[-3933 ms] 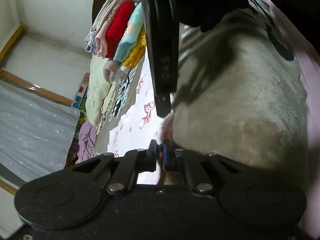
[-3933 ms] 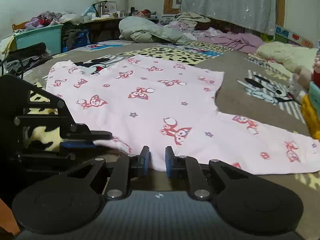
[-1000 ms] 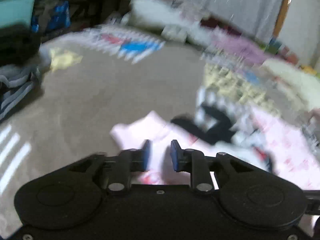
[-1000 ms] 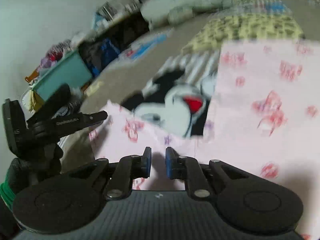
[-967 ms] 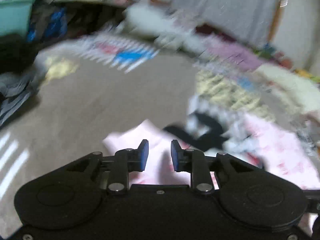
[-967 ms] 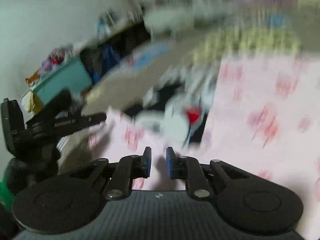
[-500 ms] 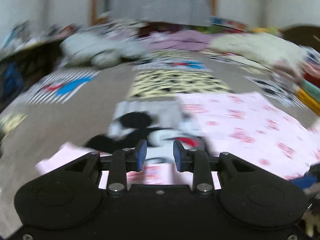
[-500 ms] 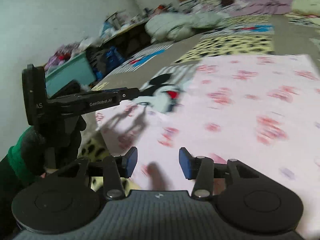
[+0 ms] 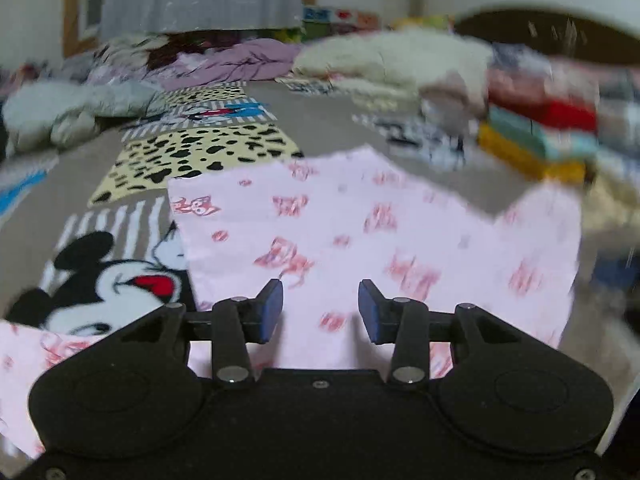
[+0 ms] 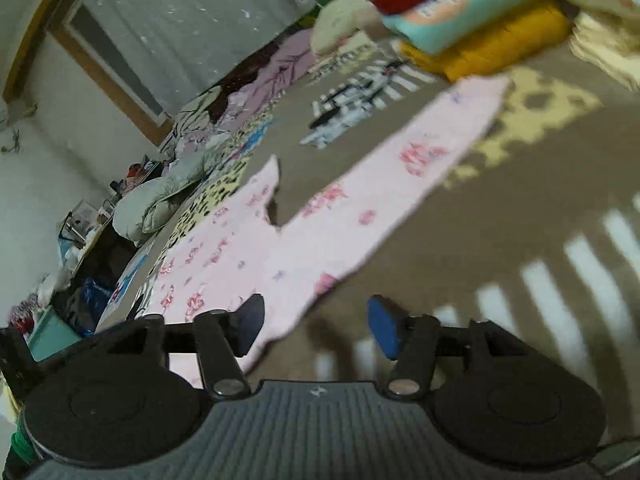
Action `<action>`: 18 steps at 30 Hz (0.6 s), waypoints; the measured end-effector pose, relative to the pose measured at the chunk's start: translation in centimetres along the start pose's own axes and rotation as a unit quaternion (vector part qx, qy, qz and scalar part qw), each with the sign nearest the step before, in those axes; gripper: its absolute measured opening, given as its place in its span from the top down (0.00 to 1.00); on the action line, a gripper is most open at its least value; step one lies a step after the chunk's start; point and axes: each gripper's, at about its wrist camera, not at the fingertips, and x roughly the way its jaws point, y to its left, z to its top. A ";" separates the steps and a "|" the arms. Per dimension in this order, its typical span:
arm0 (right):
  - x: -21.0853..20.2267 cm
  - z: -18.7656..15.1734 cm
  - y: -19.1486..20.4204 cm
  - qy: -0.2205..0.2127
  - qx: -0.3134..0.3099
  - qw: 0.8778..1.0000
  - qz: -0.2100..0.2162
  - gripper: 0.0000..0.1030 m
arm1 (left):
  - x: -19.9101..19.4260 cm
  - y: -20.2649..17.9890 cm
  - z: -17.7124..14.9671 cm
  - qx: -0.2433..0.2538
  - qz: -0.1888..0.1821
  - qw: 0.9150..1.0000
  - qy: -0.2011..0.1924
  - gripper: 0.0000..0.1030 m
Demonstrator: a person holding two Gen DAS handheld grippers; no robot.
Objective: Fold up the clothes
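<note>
Patterned blanket; both grippers agape.

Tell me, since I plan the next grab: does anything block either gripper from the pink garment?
Nothing visible does. The left gripper hangs open right over the pink garment; the right gripper is open at its near edge, on bare blanket.

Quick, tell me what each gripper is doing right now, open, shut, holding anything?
Left gripper: open, holding nothing, above the pink garment.
Right gripper: open, holding nothing, at the pink garment's edge.
</note>
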 end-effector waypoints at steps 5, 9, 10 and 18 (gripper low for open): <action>1.0 -0.4 0.0 0.010 -0.010 0.999 0.035 0.38 | 0.2 -2.2 2.1 -0.044 -0.013 0.999 0.003 0.55; 0.9 -1.3 1.1 0.016 -0.044 0.998 0.044 0.37 | 0.9 -4.5 3.6 -0.054 -0.019 0.998 0.014 0.53; 1.0 -1.4 1.3 0.017 -0.054 0.997 0.045 0.37 | 1.2 -4.9 4.0 -0.058 -0.020 0.998 0.017 0.53; 1.6 -1.5 1.3 0.017 -0.044 0.996 0.072 0.37 | 5.4 -7.9 7.9 -0.096 -0.012 0.994 0.042 0.50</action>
